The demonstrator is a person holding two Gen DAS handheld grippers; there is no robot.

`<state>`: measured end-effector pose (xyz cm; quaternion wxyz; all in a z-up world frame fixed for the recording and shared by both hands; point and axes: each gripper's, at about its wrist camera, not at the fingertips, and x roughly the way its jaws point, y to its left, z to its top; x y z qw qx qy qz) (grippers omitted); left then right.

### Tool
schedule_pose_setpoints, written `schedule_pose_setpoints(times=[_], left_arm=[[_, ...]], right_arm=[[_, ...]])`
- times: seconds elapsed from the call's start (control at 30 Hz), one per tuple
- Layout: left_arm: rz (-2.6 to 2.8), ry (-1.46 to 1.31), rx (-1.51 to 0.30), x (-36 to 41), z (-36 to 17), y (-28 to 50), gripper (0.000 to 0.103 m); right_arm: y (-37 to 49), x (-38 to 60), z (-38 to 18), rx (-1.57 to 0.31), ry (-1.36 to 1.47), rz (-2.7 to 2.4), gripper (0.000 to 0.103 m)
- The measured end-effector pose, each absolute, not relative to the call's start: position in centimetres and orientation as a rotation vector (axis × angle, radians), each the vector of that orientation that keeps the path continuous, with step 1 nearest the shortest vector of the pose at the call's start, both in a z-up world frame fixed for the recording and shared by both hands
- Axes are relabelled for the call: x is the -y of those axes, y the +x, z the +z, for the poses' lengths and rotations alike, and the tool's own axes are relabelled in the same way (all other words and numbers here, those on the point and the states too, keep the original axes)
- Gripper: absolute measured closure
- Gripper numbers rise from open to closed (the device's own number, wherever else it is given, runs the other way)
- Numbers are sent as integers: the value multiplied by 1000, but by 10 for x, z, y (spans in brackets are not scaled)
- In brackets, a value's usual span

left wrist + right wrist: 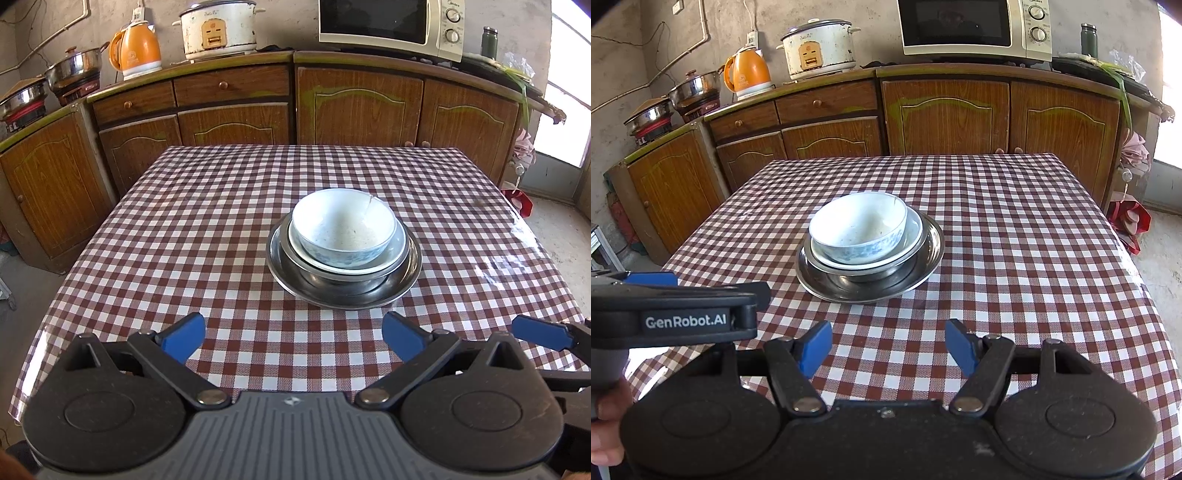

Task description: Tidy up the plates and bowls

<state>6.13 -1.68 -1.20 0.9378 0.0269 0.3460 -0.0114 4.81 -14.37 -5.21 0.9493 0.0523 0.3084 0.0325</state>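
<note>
A stack stands in the middle of the checked table [184,229]: a white and blue porcelain bowl [343,229] [857,230] on top, inside a white dish [395,247] [916,230], inside a steel bowl [332,277] [864,275], on a wide steel plate [402,280] [931,258]. My left gripper [293,341] is open and empty, near the table's front edge, short of the stack. My right gripper [888,349] is open and empty, beside it on the right. One right gripper fingertip [539,332] shows in the left wrist view. The left gripper's side [679,314] shows in the right wrist view.
Wooden cabinets [236,110] run behind the table. On the counter stand an orange kettle [136,48], a white rice cooker [219,31], a microwave [391,26], steel pots [74,70] and a green flask [489,42]. A red bag [1130,221] lies on the floor at right.
</note>
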Motion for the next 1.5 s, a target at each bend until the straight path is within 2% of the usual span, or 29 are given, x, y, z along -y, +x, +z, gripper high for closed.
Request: schedule_pose_setpoints(times=[1.5], left_arm=[[-42, 62, -676, 16, -10, 57, 0]], right_arm=[[49, 140, -51, -631, 101, 88, 22]])
